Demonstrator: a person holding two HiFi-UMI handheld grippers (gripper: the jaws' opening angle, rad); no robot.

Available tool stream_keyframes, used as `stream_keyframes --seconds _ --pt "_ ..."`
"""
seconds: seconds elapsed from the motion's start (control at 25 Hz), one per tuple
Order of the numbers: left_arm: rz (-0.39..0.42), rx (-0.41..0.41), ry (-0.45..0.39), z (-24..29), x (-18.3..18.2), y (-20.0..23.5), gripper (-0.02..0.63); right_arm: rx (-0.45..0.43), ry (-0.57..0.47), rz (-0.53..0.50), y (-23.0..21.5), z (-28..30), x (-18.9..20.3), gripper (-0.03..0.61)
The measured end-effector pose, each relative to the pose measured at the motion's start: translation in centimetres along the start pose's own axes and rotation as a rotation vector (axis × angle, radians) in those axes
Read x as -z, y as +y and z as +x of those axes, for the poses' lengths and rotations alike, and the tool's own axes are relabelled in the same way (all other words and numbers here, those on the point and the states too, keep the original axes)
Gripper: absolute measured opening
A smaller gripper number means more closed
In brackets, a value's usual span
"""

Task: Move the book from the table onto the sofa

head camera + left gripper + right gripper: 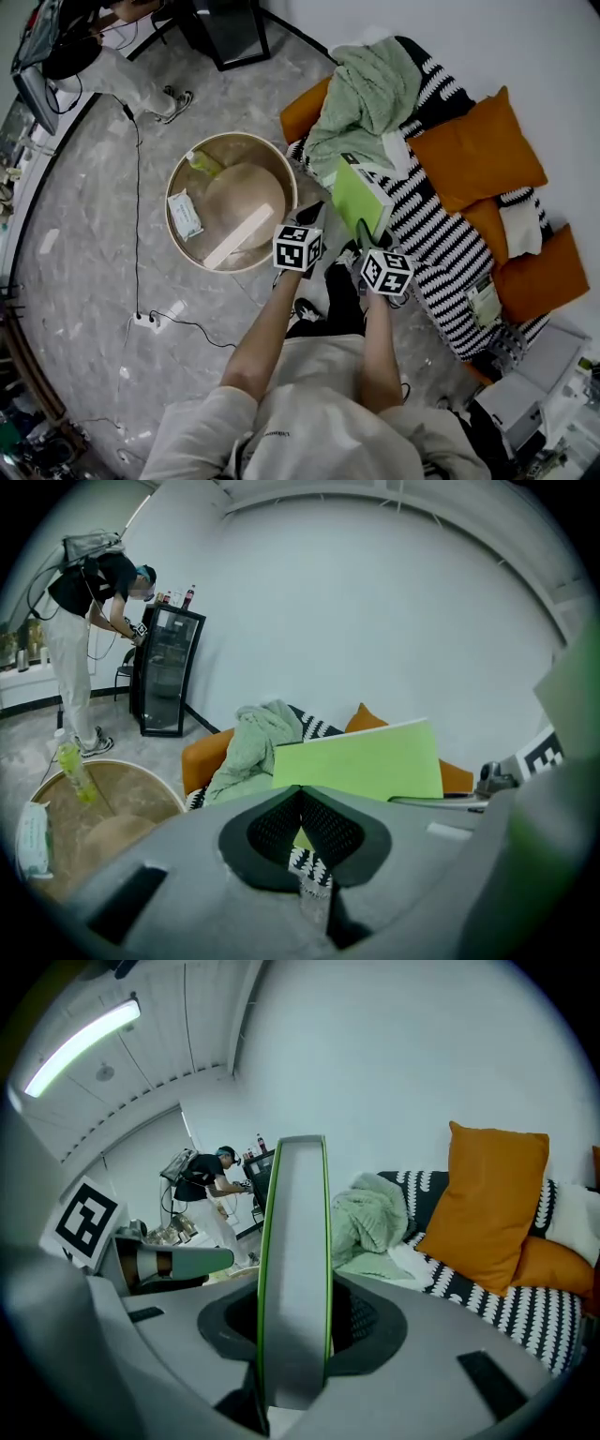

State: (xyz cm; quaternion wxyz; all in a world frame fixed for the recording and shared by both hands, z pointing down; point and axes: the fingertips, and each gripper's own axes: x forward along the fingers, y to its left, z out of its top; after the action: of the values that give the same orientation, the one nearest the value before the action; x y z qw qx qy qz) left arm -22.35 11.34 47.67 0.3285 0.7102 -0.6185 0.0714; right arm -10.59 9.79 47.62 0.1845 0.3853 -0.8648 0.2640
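The lime-green book [361, 195] is in the air over the near edge of the striped sofa [441, 234]. My right gripper [366, 230] is shut on it. In the right gripper view the book [295, 1269] stands edge-on between the pads, with the right gripper [295, 1335] clamped on its lower part. My left gripper [312, 211] is close beside the book's left side. In the left gripper view the left gripper [300, 794] has its pads meeting. The book's green cover [361, 761] fills the space just beyond them. Whether the tips touch it I cannot tell.
The round wooden table [281, 173] holds a bottle [204, 164] and a wipes pack [186, 214]. A green blanket [366, 103] and orange cushions [478, 145] lie on the sofa. A person [112, 75] stands by a black cabinet [230, 28]. A cable and power strip [145, 319] cross the floor.
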Motion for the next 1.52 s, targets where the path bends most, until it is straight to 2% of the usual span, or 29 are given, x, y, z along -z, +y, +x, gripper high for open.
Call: stream_keyframes --seconds 0.4,0.6,0.76,0.92,1.12,1.36,1.52 --pt "0.091 0.012 -0.017 5.4 -8.2 -2.2 0.009 0.023 -0.057 0.017 -7.3 2.6 -8.9 0.137" --pt "0.109 0.017 0.004 9.5 -10.9 -5.0 0.009 0.042 -0.077 0.018 -11.7 3.1 -12.6 0.137" --pt "0.097 0.07 0.012 14.2 -13.6 -7.5 0.009 0.052 -0.112 0.017 -14.6 3.9 -15.3 0.137" --pt "0.134 0.119 0.021 17.6 -15.1 -9.7 0.009 0.077 -0.114 0.008 -17.3 4.0 -16.1 0.137" --pt "0.169 0.129 0.026 19.8 -16.2 -10.4 0.009 0.119 -0.123 0.022 -20.1 4.2 -16.8 0.137" --pt "0.152 0.124 0.023 21.1 -16.6 -9.6 0.009 0.148 -0.101 -0.002 -21.2 4.7 -17.0 0.137" --pt "0.146 0.127 0.022 22.4 -17.4 -9.4 0.009 0.16 -0.101 0.018 -22.1 5.6 -17.6 0.137"
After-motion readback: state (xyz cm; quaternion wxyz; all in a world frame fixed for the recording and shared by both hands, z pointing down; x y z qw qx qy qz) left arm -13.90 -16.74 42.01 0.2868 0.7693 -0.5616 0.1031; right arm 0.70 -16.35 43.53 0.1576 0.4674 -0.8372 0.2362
